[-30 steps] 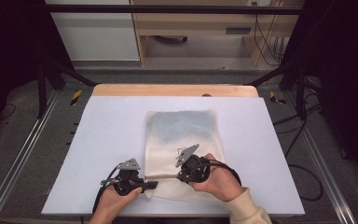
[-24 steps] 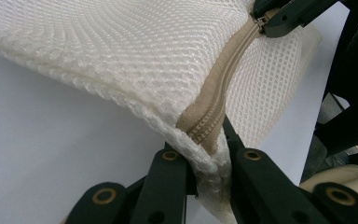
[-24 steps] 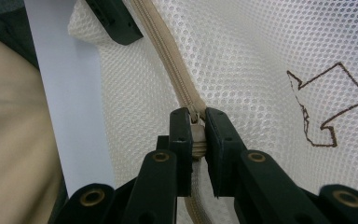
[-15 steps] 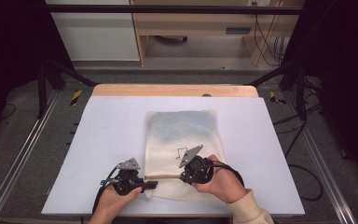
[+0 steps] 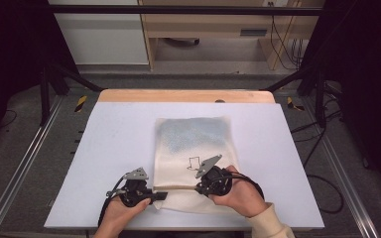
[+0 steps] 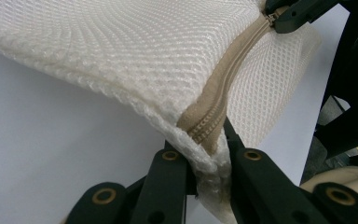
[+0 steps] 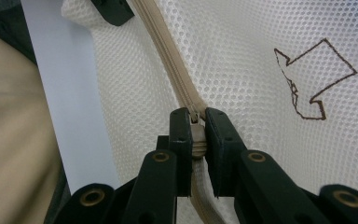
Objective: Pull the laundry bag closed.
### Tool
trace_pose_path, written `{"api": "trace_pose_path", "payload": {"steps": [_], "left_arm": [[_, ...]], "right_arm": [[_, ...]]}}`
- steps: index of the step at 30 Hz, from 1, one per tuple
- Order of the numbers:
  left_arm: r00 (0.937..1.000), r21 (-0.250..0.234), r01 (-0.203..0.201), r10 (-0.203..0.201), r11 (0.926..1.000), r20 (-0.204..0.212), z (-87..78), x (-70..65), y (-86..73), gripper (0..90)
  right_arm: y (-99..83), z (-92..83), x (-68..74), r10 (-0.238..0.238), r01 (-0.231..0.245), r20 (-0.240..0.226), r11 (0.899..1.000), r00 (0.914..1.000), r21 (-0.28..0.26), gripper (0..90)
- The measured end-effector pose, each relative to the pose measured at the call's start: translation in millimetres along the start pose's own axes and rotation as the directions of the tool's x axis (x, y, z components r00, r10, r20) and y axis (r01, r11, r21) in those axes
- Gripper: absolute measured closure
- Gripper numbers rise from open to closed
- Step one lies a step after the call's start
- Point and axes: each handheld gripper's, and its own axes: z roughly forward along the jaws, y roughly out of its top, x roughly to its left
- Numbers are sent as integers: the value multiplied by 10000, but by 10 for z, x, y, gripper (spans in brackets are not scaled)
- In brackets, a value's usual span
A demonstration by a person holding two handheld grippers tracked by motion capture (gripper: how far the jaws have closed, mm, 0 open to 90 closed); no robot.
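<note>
A white mesh bag point(image 5: 193, 144) lies flat on the table, with a beige zipper point(image 7: 168, 56) running along its near edge. My left gripper point(image 5: 161, 196) is shut on the bag's near left corner, at the zipper's end point(image 6: 209, 149). My right gripper point(image 5: 198, 187) is a short way to the right along the zipper. It is shut on the zipper pull point(image 7: 196, 135), which is squeezed between the jaws. The stretch of zipper point(image 6: 223, 93) between the two grippers is lifted slightly and pulled taut. A brown arrow outline point(image 7: 312, 79) is drawn on the mesh beside the right gripper.
The bag lies on a pale blue-white tabletop point(image 5: 109, 148) with a wooden strip point(image 5: 183, 95) along the far edge. A sleeve point(image 5: 273, 225) and both hands come in over the near edge. Metal frame rails point(image 5: 20, 163) run down both sides.
My right gripper has slid a little to the right along the zipper. The left gripper has kept its hold on the corner in the same place.
</note>
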Motion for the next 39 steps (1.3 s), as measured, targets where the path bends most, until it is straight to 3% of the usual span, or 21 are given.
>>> {"api": "trace_pose_path", "payload": {"steps": [23, 39], "left_arm": [[10000, -7, 7, -7, 10000, 2, -8, 5, 0, 849], [10000, 33, 11, -11, 10000, 6, -1, 7, -10, 850]], "right_arm": [[-205, -123, -42, 434, -432, 231, 9990, 9988, -107, 818], [-242, -138, -47, 421, -415, 274, 9989, 9987, -207, 818]]}}
